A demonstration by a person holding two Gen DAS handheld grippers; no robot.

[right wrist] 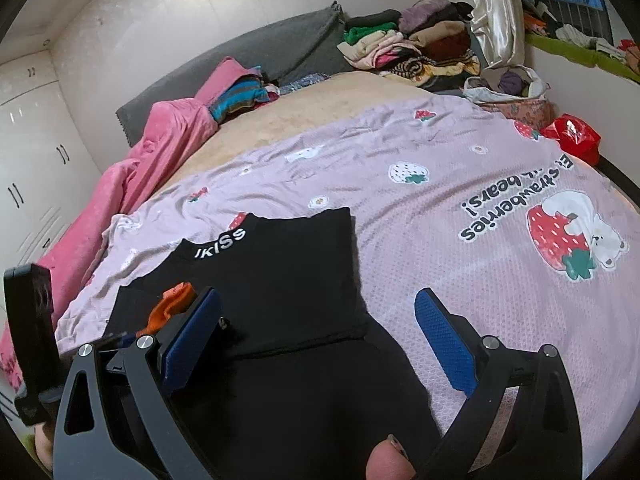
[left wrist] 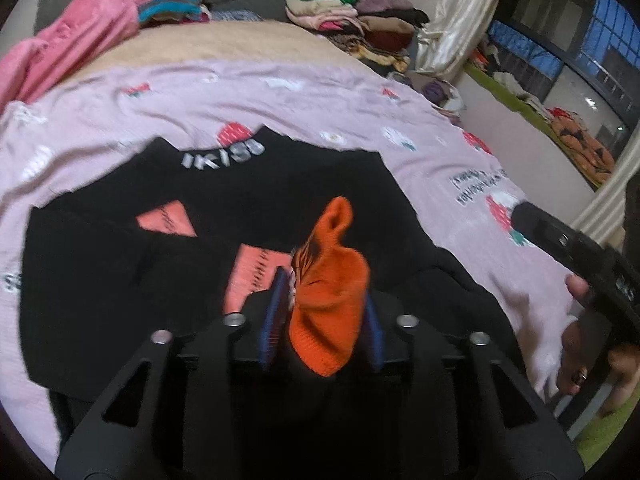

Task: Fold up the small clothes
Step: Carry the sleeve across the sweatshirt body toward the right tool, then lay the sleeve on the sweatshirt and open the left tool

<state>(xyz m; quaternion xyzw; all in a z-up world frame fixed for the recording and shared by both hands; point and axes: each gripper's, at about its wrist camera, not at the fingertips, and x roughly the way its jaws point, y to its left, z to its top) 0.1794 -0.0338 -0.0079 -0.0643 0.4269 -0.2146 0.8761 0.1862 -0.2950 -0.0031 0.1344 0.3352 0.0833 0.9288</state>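
My left gripper (left wrist: 326,280) is shut on a small orange knitted garment (left wrist: 332,292) with dark stripes and holds it above a black garment (left wrist: 120,280) with white lettering and coral patches, spread on the pink strawberry sheet (left wrist: 320,96). My right gripper (right wrist: 316,320) is open and empty over the black garment's (right wrist: 288,272) near right part. The orange garment (right wrist: 172,304) shows at the left of the right wrist view, behind my left finger.
Piles of folded and loose clothes (right wrist: 416,48) lie at the bed's far right. A pink blanket (right wrist: 160,140) and a striped cloth (right wrist: 236,96) lie at the far left by a grey headboard (right wrist: 256,52). A red bag (right wrist: 572,136) sits at the right edge.
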